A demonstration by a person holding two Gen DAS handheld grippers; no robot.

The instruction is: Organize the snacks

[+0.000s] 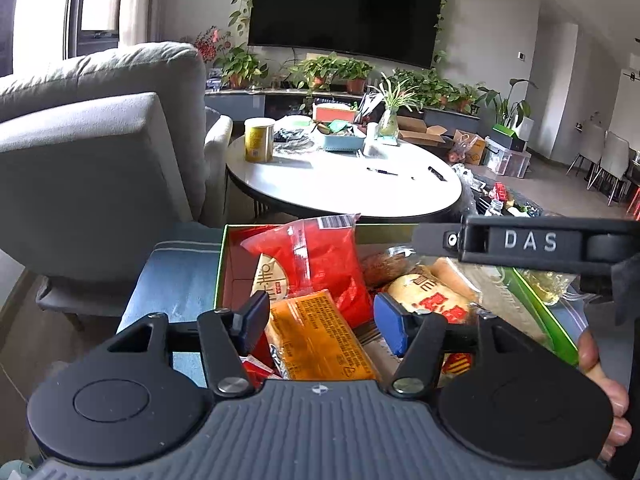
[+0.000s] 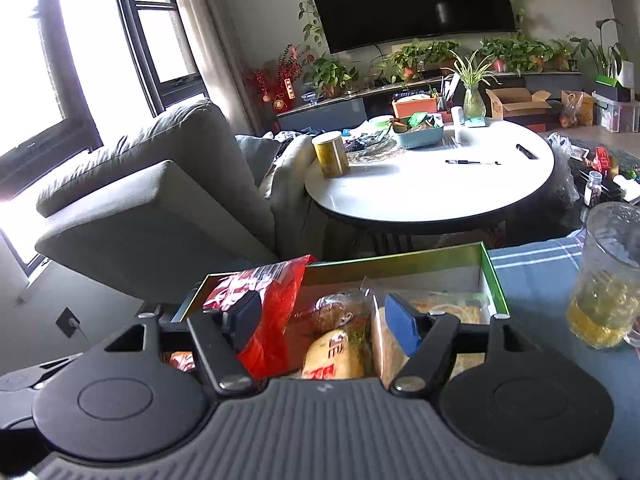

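Note:
A green-rimmed box (image 1: 222, 256) holds several snack packets: a red bag (image 1: 320, 256), an orange packet (image 1: 320, 336) and a cream bun packet with red print (image 1: 432, 296). My left gripper (image 1: 320, 322) is open, its fingers either side of the orange packet; I cannot tell if they touch it. The right gripper's body marked DAS (image 1: 528, 242) shows at the right of the left wrist view. In the right wrist view my right gripper (image 2: 324, 320) is open above the same box (image 2: 494, 280), over the red bag (image 2: 276, 312) and the bun packet (image 2: 332, 354).
The box sits on a blue striped cloth (image 2: 536, 276). A glass mug of yellow drink (image 2: 608, 280) stands right of the box. A grey sofa (image 1: 100, 152) is at the left. A round white table (image 1: 344, 180) with a yellow tin (image 1: 259, 140), pens and a basket stands beyond.

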